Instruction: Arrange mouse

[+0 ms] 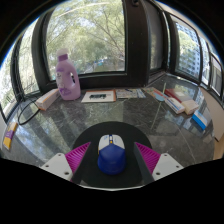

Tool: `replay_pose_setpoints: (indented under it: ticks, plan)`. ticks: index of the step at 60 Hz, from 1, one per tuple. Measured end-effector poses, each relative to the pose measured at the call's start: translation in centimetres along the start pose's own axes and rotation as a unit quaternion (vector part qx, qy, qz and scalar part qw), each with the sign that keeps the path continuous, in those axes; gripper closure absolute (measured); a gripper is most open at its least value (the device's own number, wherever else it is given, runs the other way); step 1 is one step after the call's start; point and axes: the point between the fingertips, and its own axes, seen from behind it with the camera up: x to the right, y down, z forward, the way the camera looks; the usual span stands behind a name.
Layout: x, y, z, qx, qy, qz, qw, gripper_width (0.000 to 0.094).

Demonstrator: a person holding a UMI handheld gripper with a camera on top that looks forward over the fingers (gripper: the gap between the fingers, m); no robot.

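Mouse [110, 152], blue and white, is sitting between the two fingers of the gripper [111, 158], on a round dark mouse mat [110, 134] that is lying on the marbled grey table [120, 112]. Its blue body is facing the camera, with a paler, whitish part beyond it. Gripper fingers are standing spread, their magenta pads [78, 156] flanking the mouse at either side; whether the pads are actually touching its sides or leaving a sliver of gap is not possible to tell, and the mouse is resting on the mat under its own weight. Beyond the mat, further along the table and off to the left, a purple bottle [66, 78] with a paler cap is standing upright near the window [85, 35]. Just beside the bottle, flat papers [99, 96] are lying on the tabletop. Off to the right, well apart from the mouse, some boxes [181, 101] and other small items are crowding the table's far side, too small to name. At the left a pale curved object [33, 106] is lying on the table, its kind unclear. Through the window panes, green trees are showing in daylight, with dark frames dividing the glass.
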Motion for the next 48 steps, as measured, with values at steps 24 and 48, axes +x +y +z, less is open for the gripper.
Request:
replay_pose_setpoints:
  ticks: [24,48]
  plan:
    - [-1.4,-3.8,-16.1,0.095,0.035,-0.023,0.995,0.0080]
    - [-3.2,-1.7,-26.8,0.130,0.053,-0.026,0.990,0.0084]
